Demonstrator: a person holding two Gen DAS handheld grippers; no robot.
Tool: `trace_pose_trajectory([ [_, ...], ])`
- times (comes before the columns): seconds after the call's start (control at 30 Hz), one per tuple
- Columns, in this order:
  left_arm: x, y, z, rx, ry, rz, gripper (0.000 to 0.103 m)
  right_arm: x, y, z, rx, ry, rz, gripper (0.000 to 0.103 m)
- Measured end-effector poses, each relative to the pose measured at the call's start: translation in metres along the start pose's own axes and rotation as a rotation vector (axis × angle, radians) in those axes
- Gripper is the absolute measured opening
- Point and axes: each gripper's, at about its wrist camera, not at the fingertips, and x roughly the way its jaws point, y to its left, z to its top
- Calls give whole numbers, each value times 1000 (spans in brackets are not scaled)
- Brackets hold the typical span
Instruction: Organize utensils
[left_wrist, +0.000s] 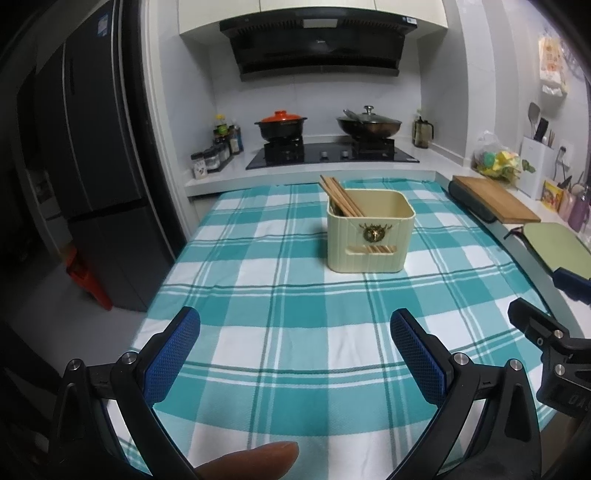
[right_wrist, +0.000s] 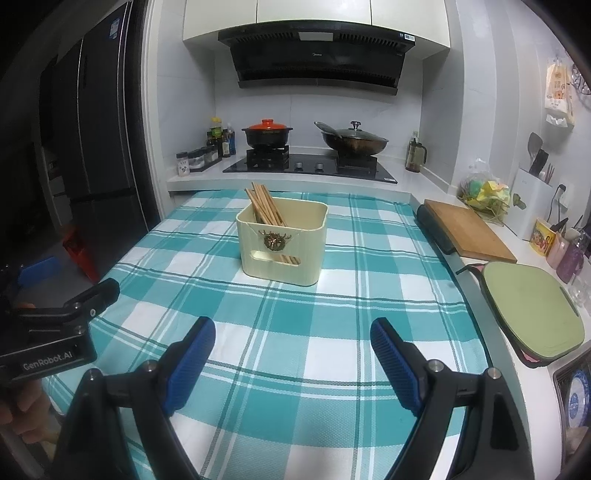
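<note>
both claws spread above the checked cloth, chopsticks in the cream box

left wrist view: the left gripper stands spread wide, blue ridged pads apart with nothing between them, above the teal and white checked tablecloth. a fingertip shows at the lower edge. well ahead on the cloth sits the cream box with a gold emblem on its front; the wooden chopsticks lean inside it toward its back left corner, their tips also showing through the slot low in its front. part of the right gripper's body shows at the right edge. the writing on the range hood is too small to read.

right wrist view: the right gripper is likewise spread, empty, over the same cloth. the box is ahead and slightly left, with the chopsticks angled left. at the left edge the other gripper's body bears a label reading "genrobot.ai". right of the cloth lie a wooden cutting board and a green board.
</note>
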Motion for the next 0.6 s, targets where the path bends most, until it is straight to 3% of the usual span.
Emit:
trace_pose_trajectory([
  [0.6,-18,6,6,-17,-39,-36,103,-24,11,6,-22,-30,1,88],
])
